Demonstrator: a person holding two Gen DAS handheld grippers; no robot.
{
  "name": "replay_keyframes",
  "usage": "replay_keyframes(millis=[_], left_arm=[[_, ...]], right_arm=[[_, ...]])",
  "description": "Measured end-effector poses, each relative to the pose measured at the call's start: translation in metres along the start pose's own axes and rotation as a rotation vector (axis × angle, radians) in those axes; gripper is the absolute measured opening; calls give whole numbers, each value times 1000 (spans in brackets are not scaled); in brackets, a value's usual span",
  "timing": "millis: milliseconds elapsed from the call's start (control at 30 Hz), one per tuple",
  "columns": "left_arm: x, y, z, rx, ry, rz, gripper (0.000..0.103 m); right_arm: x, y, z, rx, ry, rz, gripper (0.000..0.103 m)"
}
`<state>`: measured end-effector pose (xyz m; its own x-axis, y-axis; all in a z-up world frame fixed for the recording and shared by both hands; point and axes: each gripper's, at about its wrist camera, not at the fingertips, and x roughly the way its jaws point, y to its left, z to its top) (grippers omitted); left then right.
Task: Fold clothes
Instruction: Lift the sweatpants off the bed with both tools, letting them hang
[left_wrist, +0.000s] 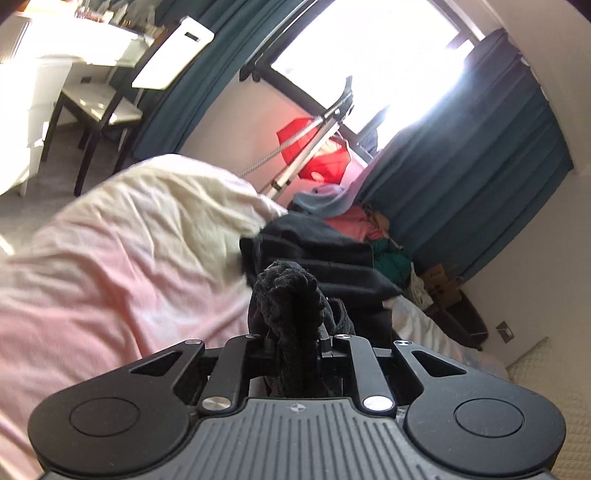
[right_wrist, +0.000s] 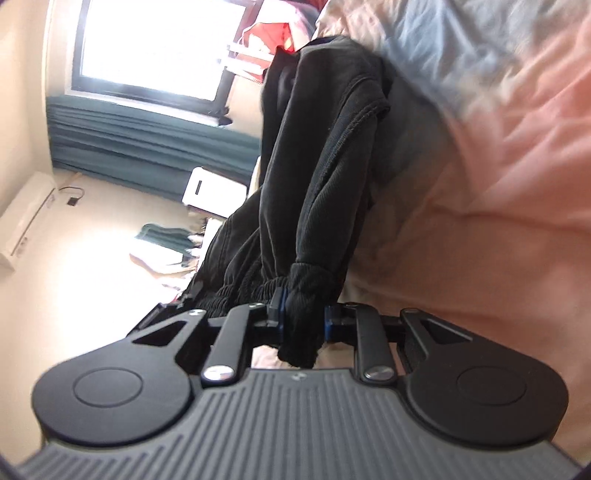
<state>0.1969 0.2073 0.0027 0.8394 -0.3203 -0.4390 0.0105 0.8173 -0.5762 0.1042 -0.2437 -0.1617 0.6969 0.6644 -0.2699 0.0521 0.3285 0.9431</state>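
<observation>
A black garment with a ribbed elastic edge (right_wrist: 325, 155) hangs stretched above the pink bed sheet (right_wrist: 498, 221). My right gripper (right_wrist: 303, 317) is shut on a bunched fold of its gathered hem; the blue pads press the cloth from both sides. In the left wrist view, my left gripper (left_wrist: 295, 332) is shut on another bunched wad of the same black garment (left_wrist: 288, 295), which covers the fingertips. More of the black cloth (left_wrist: 314, 240) lies on the bed beyond it.
A pink and cream duvet (left_wrist: 129, 240) covers the bed. A pile of coloured clothes (left_wrist: 354, 221) lies by the teal curtains (left_wrist: 480, 166) under the window. A red umbrella (left_wrist: 314, 147), a metal stand, a chair (left_wrist: 107, 107) and a white desk stand farther off.
</observation>
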Motion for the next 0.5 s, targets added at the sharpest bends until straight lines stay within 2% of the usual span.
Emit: replay_keyframes(millis=[100, 200, 300, 400, 500], left_arm=[[-10, -3, 56, 56, -57, 79, 16], [-10, 6, 112, 110, -103, 210, 16], [4, 34, 149, 141, -136, 370, 16], [36, 78, 159, 193, -112, 526, 17], [74, 126, 145, 190, -52, 586, 18]], right_arm=[[49, 29, -28, -14, 94, 90, 21], [102, 60, -55, -35, 185, 169, 21], [167, 91, -81, -81, 270, 211, 21], [226, 111, -103, -177, 330, 186, 21], [271, 102, -123, -243, 381, 91, 21]])
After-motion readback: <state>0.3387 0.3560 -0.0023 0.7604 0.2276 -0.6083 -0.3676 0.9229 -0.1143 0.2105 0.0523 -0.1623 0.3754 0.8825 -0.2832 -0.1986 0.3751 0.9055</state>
